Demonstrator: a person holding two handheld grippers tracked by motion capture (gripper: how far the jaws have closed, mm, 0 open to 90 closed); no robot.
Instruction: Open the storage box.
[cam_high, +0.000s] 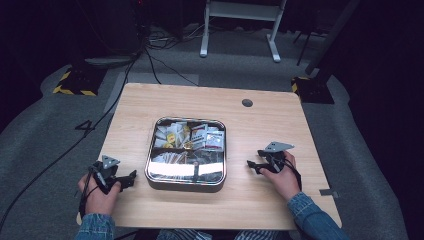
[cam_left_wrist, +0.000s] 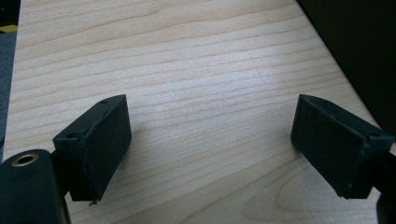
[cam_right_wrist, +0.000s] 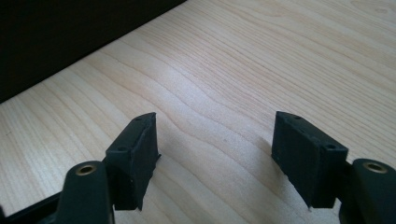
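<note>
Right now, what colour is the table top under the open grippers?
Pale wood-grain table top, clearest in the left gripper view.

**Wood, metal, paper, matt black**

Surface (cam_high: 260, 130): pale wood with fine wavy grain, smooth, faint satin sheen. Tin (cam_high: 185, 183): polished metal, glossy, mirror-bright along the near wall. Packets (cam_high: 190, 136) inside: paper or foil, slightly shiny. Left gripper (cam_left_wrist: 210, 140) and right gripper (cam_right_wrist: 215, 149): matt black plastic, jaws faced with dull, finely textured pads, brass-coloured inserts. Sleeves (cam_high: 315, 215): blue denim cloth. Floor (cam_high: 360, 150): grey carpet, rough.
</note>
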